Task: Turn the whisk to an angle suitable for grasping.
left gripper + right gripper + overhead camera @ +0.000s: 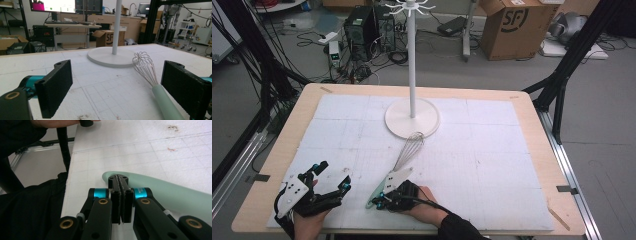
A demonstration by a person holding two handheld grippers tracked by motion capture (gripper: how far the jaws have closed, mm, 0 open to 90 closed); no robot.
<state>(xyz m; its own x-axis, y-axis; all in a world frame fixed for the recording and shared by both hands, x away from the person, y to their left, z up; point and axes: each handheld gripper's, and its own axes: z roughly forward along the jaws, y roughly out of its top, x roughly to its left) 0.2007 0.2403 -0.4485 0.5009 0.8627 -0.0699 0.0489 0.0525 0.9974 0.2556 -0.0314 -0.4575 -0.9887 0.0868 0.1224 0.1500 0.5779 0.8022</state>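
Starting left, my left gripper (331, 181) rests jaws apart, beside the whisk (404, 155). That whisk lies flat below the stand (412, 117), unhung. My right gripper (379, 196) sits over its handle, jaws together, gripping nothing.

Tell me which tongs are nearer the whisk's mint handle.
Right. The right tongs sit shut directly over the whisk at its mint handle's end, apparently touching it. The left tongs hang open off to the handle's left, apart from it.

Grey floor (492, 70) — cardboard box (512, 27)
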